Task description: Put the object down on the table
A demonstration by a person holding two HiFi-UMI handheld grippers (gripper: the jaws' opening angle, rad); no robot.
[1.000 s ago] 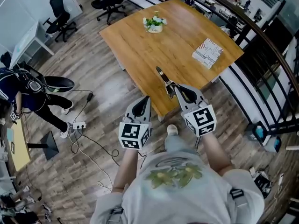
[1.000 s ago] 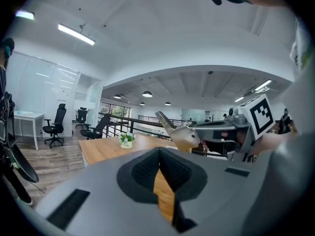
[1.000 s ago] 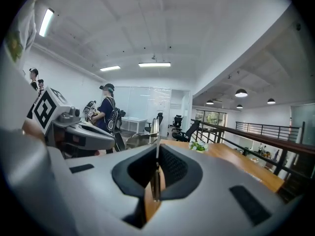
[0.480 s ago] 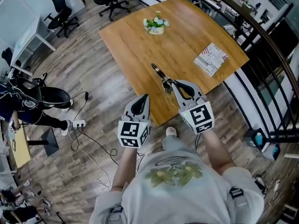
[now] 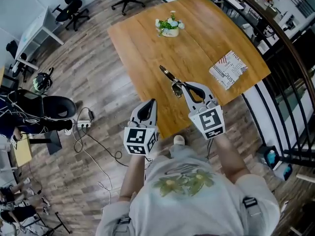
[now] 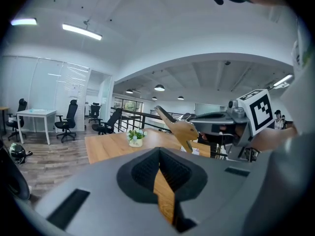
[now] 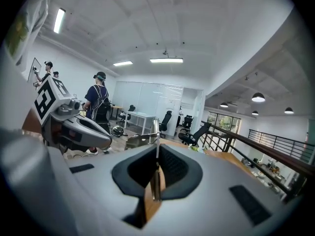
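Holding the object [image 5: 168, 76] over the near half of the table [image 5: 142, 48], the right gripper [image 5: 183, 86] had its jaws clamped on it. A pot [image 5: 171, 32] with a plant [image 5: 169, 22] stood farther back and a booklet [image 5: 229, 70] lay to the right, both well apart from it. Its long axis ran forward-left from the jaws. The left gripper [image 5: 153, 102] was closed, empty

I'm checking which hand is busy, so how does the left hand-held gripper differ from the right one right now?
The right hand-held gripper is shut on a slim tool that sticks out over the wooden table; the left hand-held gripper is shut with nothing in it. The right one reaches over the tabletop; the left one sits back by the table's edge. Both look like the same grey build.
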